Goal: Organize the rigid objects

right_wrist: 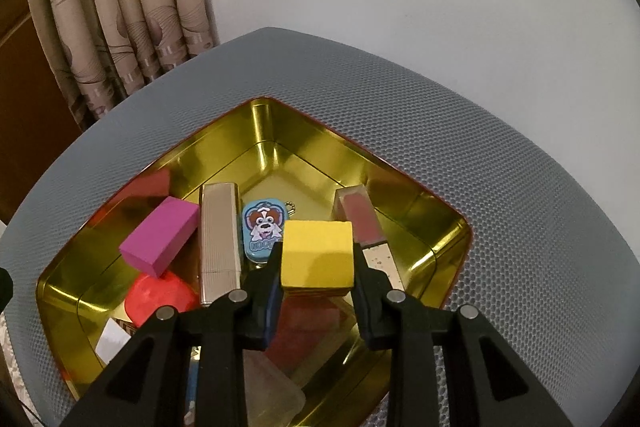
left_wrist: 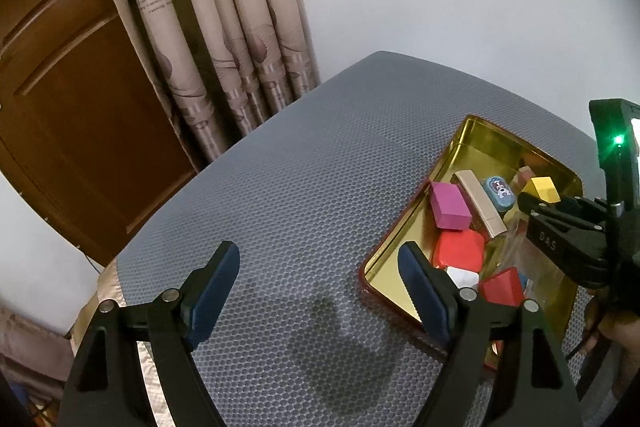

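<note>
Yellow block [right_wrist: 317,253] is clamped between the right gripper [right_wrist: 316,259] fingers, above the gold tin [right_wrist: 264,131]. Left gripper [left_wrist: 320,287], jaws apart, hovers just beside the tin.

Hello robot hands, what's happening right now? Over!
Right gripper shut on yellow block, above gold tin. Left gripper open, empty, over grey mat. Pink block already in the tin.

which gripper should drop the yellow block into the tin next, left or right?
Right. The right gripper already clamps the yellow foam block directly above the gold metal tin. The left gripper is open, holds nothing, and hovers over the grey mat beside the tin.
</note>
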`<action>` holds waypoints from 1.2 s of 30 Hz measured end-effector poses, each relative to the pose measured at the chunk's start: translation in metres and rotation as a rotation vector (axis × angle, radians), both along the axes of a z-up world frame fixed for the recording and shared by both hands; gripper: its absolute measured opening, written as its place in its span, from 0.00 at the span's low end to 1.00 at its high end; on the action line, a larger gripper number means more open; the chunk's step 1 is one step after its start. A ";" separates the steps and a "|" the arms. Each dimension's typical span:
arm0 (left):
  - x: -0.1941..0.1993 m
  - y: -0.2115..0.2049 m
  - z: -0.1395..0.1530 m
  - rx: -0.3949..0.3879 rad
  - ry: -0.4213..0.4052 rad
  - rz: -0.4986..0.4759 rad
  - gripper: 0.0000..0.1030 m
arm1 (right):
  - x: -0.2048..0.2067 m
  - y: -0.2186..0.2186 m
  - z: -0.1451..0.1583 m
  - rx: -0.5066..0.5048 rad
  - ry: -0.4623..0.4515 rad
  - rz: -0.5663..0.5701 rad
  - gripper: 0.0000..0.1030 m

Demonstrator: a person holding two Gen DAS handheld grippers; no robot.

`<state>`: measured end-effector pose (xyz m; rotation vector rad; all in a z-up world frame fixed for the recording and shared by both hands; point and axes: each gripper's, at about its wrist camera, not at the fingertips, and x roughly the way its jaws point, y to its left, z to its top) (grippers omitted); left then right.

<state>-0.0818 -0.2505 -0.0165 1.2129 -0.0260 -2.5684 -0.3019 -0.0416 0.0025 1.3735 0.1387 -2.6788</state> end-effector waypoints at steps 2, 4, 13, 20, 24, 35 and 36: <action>0.000 -0.001 0.000 0.006 -0.003 -0.016 0.76 | 0.002 -0.001 0.002 0.007 0.010 -0.005 0.33; 0.000 0.000 0.001 0.010 -0.001 -0.019 0.76 | 0.004 -0.003 0.005 0.008 0.023 -0.011 0.41; -0.001 0.006 0.006 0.022 0.012 -0.038 0.76 | 0.041 0.003 0.037 0.004 0.054 -0.038 0.63; -0.001 0.019 0.003 0.032 -0.007 -0.093 0.77 | 0.093 0.010 0.053 -0.007 0.054 -0.047 0.64; 0.002 0.022 0.006 0.031 0.011 -0.096 0.76 | 0.118 0.010 0.053 -0.020 0.052 -0.049 0.64; 0.007 0.029 0.008 0.084 0.014 -0.155 0.76 | 0.152 0.005 0.052 -0.017 0.049 -0.045 0.64; 0.008 0.030 0.008 0.085 0.012 -0.161 0.76 | 0.153 0.004 0.052 -0.010 0.050 -0.045 0.64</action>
